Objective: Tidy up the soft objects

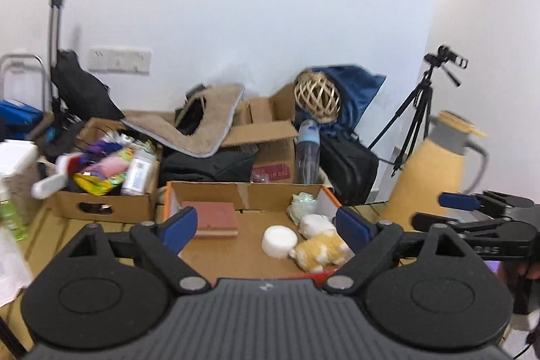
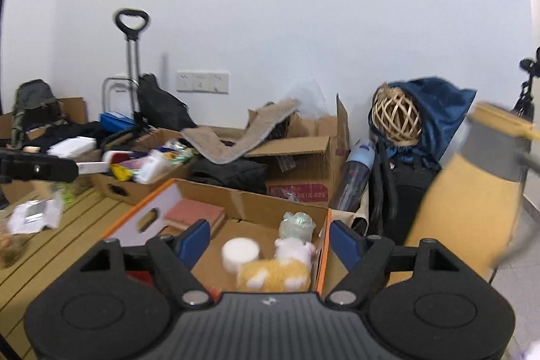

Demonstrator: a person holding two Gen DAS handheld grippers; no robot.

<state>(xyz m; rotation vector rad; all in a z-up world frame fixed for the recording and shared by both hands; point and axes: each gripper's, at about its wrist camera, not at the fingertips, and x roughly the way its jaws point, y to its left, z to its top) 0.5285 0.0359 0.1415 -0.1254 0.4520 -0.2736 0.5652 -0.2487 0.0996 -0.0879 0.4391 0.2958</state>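
Both claws stand with jaws apart and nothing between them: the left gripper point(image 1: 266, 226) and right gripper point(image 2: 270, 240) hang above the cardboard tray point(image 1: 243, 191). Inside it, at about four o'clock, lie the yellow plush point(image 1: 320, 250), white plush point(image 1: 315, 223) and white round pad point(image 1: 279, 240). This looks like the pause between placements; next likely calls for fetching another soft item from the table point(image 2: 67, 225) at nine o'clock.

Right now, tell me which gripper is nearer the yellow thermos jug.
Right. The right gripper is open over the cardboard tray's right end, the thermos jug just beyond it. The left gripper, also open, sits farther left.
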